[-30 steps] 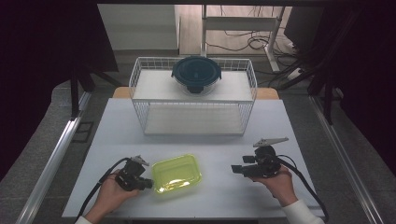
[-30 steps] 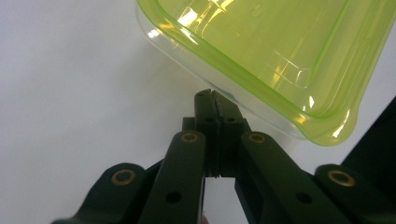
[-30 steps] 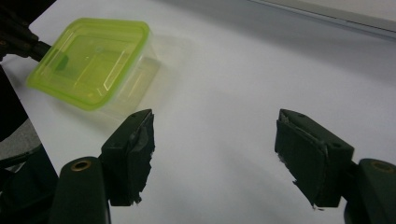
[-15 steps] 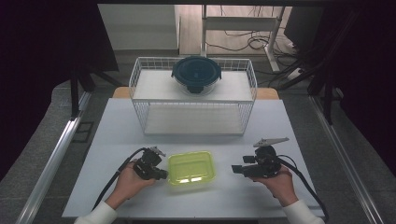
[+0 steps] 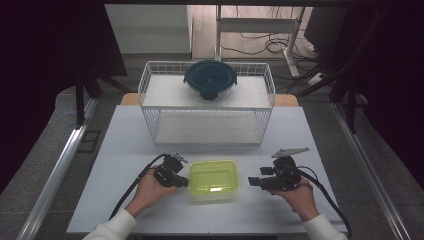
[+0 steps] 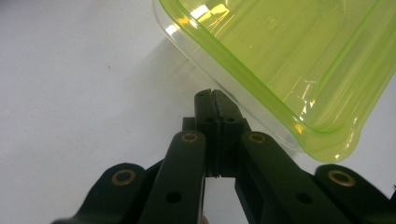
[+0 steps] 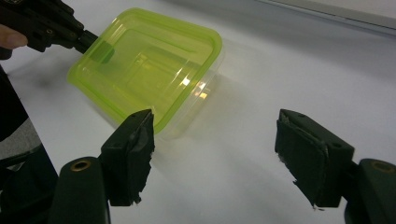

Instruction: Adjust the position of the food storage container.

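white table (image 5: 130, 150), dark room; left tool (image 5: 184, 182) together, right tool (image 5: 252, 182) apart

One yellow-green lidded container (image 5: 213, 178), one wire basket (image 5: 150, 80), one dark-lidded bowl (image 5: 210, 79) (on the basket), two tools.

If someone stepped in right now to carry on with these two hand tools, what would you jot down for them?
Left gripper: fingers shut with nothing between them, tips at the left edge of the green-lidded container; whether they touch it I cannot tell.
Right gripper: fingers open and empty, aimed at the container's right side, clear of it.
Container: flat on the white table, between the two grippers, lid on.
Behind it: a wire rack with a dark-lidded round bowl on its top shelf.
Done: both tools are lined up on either side of the container.
Left: nothing is gripped yet; probably take hold of the container next.
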Demonstrator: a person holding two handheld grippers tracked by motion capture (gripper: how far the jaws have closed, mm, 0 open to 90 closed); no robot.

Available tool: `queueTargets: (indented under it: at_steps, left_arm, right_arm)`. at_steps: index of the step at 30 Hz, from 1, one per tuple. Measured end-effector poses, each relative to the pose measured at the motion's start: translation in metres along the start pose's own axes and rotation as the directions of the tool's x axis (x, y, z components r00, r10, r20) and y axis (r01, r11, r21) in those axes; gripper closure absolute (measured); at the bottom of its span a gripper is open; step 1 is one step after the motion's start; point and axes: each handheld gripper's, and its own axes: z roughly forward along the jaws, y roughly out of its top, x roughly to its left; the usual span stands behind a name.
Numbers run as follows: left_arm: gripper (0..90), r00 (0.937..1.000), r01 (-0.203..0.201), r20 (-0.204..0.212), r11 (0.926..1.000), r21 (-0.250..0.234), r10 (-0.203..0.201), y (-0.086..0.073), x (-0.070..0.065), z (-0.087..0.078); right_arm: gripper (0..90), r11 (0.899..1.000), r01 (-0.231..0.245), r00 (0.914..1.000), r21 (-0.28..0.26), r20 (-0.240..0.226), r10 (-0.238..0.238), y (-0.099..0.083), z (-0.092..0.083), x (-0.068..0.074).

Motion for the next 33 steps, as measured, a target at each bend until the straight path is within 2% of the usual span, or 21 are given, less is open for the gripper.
queueTargets:
  at_steps: [11,15,17,20,22,23,25,27,29,30,33]
  left_arm:
    - [90.0,0.9999,0.006,-0.011,0.9999,-0.010,-0.006,0.000,0.004,-0.002]
    - [90.0,0.9997,0.015,-0.019,0.9994,-0.033,-0.015,-0.004,0.008,-0.009]
    - [90.0,0.9989,0.026,-0.036,0.9966,-0.078,-0.029,-0.009,0.009,-0.018]
    - [87.7,0.9973,0.056,-0.038,0.9858,-0.159,-0.062,-0.016,0.011,-0.032]
    - [77.8,0.9967,0.065,-0.034,0.9781,-0.198,-0.073,-0.020,0.011,-0.038]
    - [69.8,0.9961,0.072,-0.035,0.9758,-0.207,-0.081,-0.021,0.011,-0.041]
    - [52.9,0.9930,0.102,-0.037,0.9697,-0.222,-0.112,-0.022,0.012,-0.044]
    - [40.4,0.9895,0.133,-0.024,0.9629,-0.235,-0.142,-0.023,0.011,-0.045]
    - [33.9,0.9880,0.146,-0.014,0.9589,-0.243,-0.154,-0.024,0.011,-0.046]
    - [32.0,0.9862,0.160,-0.001,0.9542,-0.253,-0.166,-0.024,0.011,-0.047]
    - [28.6,0.9828,0.184,0.039,0.9456,-0.268,-0.181,-0.024,0.010,-0.049]
  right_arm:
    - [28.0,1.000,-0.002,1.0000,-0.002,-0.001,0.002,0.000,-0.001,0.000]
    - [28.0,1.000,-0.004,1.0000,-0.004,0.002,0.004,0.000,-0.001,0.000]
    - [27.9,1.000,-0.002,1.0000,-0.002,0.002,0.002,0.000,-0.001,0.000]
    - [27.7,1.000,-0.001,1.0000,0.000,0.005,0.001,-0.001,-0.001,0.000]
    - [27.6,1.000,-0.001,1.0000,0.000,0.004,0.001,-0.001,-0.001,0.000]
    - [27.4,1.000,-0.002,1.0000,-0.002,0.005,0.002,-0.001,-0.001,0.000]
    - [26.7,1.000,-0.006,1.0000,-0.002,0.007,0.006,-0.001,0.000,0.000]
    - [25.6,1.000,-0.012,0.9999,-0.006,0.009,0.012,-0.001,0.001,0.001]
    - [24.0,1.000,-0.022,0.9997,-0.016,0.011,0.022,-0.001,0.000,0.001]
    - [23.2,0.999,-0.029,0.9995,-0.020,0.008,0.029,-0.001,0.000,0.001]
    - [21.0,0.997,-0.061,0.9979,-0.047,-0.024,0.060,-0.002,0.000,0.001]
